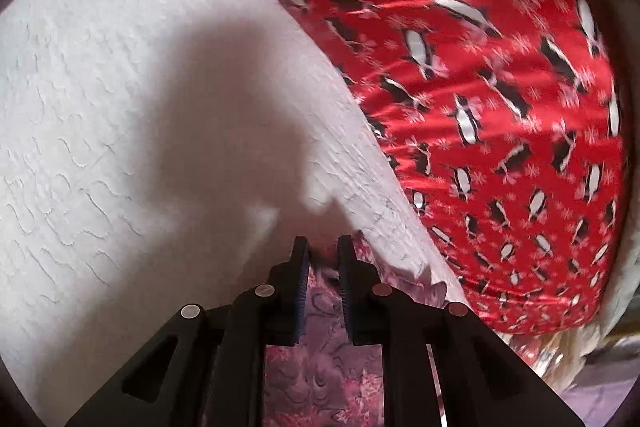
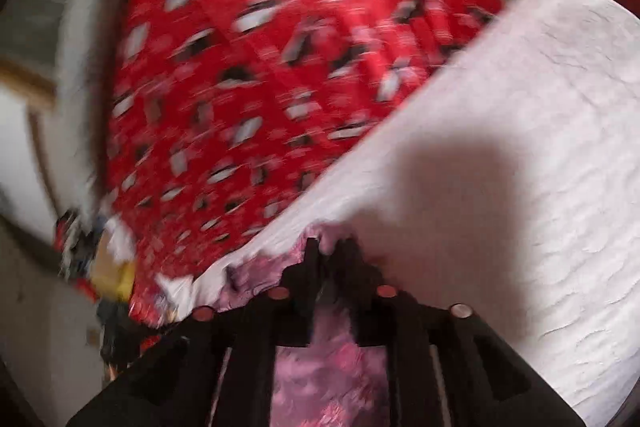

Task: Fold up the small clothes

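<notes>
Both tongs (image 1: 323, 247) (image 2: 333, 247) pinch the white garment's (image 1: 140, 99) edge (red penguin sheet (image 1: 480, 67) beneath).

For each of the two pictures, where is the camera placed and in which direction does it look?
Left wrist view: on the left claw, looking down along its fingers at the white textured cloth; only the claw shows.
Right wrist view: on the right claw, looking down at the same cloth's edge; blurred.
Shared: white cloth, red penguin-print cover, pink patterned fabric beneath each claw.
</notes>
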Tool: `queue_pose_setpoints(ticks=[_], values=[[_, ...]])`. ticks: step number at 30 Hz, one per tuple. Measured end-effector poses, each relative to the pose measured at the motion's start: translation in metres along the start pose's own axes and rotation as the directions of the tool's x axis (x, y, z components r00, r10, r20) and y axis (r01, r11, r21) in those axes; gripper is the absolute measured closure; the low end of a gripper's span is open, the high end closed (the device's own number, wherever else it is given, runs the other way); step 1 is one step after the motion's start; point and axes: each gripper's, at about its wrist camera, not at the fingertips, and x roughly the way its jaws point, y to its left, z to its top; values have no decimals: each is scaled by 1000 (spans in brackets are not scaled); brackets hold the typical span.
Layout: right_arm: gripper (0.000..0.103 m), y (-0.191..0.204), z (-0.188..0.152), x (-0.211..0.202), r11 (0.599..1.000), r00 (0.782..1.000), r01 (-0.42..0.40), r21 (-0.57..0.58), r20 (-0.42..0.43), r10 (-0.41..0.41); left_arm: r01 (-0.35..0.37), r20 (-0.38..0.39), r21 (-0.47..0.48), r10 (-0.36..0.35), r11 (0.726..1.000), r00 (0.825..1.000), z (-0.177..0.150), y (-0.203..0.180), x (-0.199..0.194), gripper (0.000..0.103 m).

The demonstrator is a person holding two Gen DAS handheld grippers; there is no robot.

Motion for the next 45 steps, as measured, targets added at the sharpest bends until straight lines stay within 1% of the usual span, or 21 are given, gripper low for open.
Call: queue_pose_setpoints(ticks=[2,3,9,13,17,20,21,22,23,24,28,30,32,33,34,36,38,42,43,44,45], values=[[46,-14,1,-15,999,998,-33,21,57,32,13,18,29,-13,1000,1000,3,8,-8,89],[43,-19,0,-20,999,997,-39,21,64,38,15,16,40,-16,999,1000,3,10,-10,84],[42,-9,-19,5,997,997,-8,-78,-81,2,78,-55,129,-71,989,996,-22,20,-9,74],[44,20,-32,19,982,998,13,-188,-60,-25,17,-99,245,8,969,995,-43,4,10,69],[43,36,-30,28,969,996,68,-239,-41,-80,-74,-17,330,84,941,996,-44,-16,21,62],[44,35,-24,35,964,995,82,-251,-40,-95,-102,19,303,101,947,995,-35,-14,32,55],[49,36,-23,37,959,995,80,-272,-39,-95,-90,-7,287,96,954,995,-32,-12,39,56],[56,37,-22,39,953,995,75,-293,-47,-93,-85,-22,287,95,954,995,-34,-11,42,76],[85,39,-21,39,949,995,62,-309,-60,-85,-97,-4,316,103,944,995,-37,-14,42,91],[98,40,-19,39,946,995,36,-321,-76,-64,-100,11,342,103,934,995,-38,-17,40,96],[99,39,-9,8,955,994,-100,-278,12,108,-93,117,336,57,937,991,-30,-16,26,102],[99,28,-2,0,969,986,-137,-208,69,154,-132,140,306,93,943,986,-28,-11,28,102],[99,15,1,13,985,995,-74,-155,54,84,-237,163,279,197,931,967,-26,-6,39,103],[99,7,0,25,991,1000,-9,-137,13,10,-294,185,271,251,917,950,-26,-5,42,103],[98,-2,-3,41,989,994,84,-121,-56,-91,-306,180,265,265,914,947,-25,-2,42,103],[90,-6,-9,38,990,995,77,-118,-51,-84,-191,121,219,168,957,978,-24,11,31,103],[83,-2,-16,13,991,999,42,-124,3,-42,-72,87,230,53,971,995,-33,15,11,103],[66,-3,-48,-21,982,1000,-13,-188,7,15,-34,76,385,5,922,997,-83,8,-15,98],[64,-6,-59,-17,980,999,-3,-201,-38,-5,-62,69,408,37,911,997,-92,8,-17,97],[64,-6,-67,-6,975,994,38,-219,-93,-60,-133,55,445,121,885,991,-108,7,-5,97],[69,-6,-74,-1,963,985,82,-258,-125,-118,-177,49,463,174,869,984,-116,9,0,97]])
